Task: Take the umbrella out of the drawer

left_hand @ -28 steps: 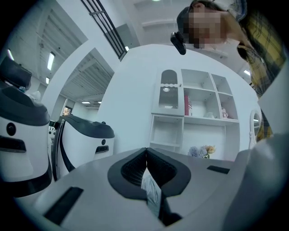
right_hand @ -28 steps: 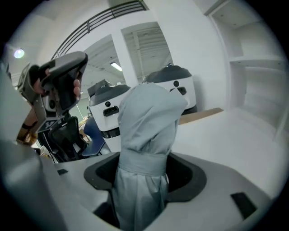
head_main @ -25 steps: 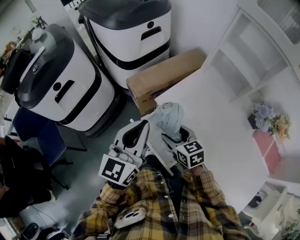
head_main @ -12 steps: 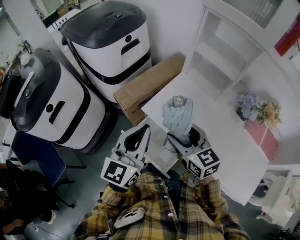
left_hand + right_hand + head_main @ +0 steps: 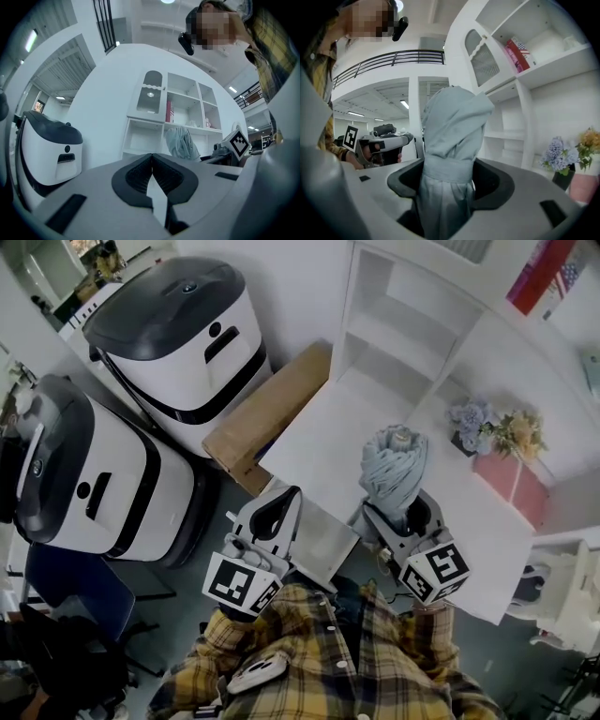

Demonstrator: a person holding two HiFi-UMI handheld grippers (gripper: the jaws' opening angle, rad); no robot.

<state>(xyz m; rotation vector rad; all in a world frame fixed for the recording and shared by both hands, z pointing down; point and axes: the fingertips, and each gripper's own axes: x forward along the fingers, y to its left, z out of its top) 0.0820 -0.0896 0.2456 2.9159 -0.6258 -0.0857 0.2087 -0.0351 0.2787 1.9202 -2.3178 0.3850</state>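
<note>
A folded pale blue-grey umbrella (image 5: 395,472) stands upright in my right gripper (image 5: 401,514), whose jaws are shut on its lower part above the white desk (image 5: 328,442). In the right gripper view the umbrella (image 5: 452,154) fills the gap between the dark pads. My left gripper (image 5: 272,518) hovers to the left over the desk's near edge, shut with nothing between its jaws; its pads meet in the left gripper view (image 5: 152,176), where the umbrella (image 5: 182,143) shows at the right. No drawer front is clearly visible.
A white shelf unit (image 5: 427,320) stands on the back of the desk. A flower pot (image 5: 492,432) and a pink box (image 5: 511,486) are at the right. A cardboard box (image 5: 267,418) and two white-and-black machines (image 5: 178,334) stand left on the floor.
My right gripper has carried the umbrella to the right and farther over the desk. The head view has swung, bringing the shelf unit and flowers more into view. The left gripper has stayed put.
</note>
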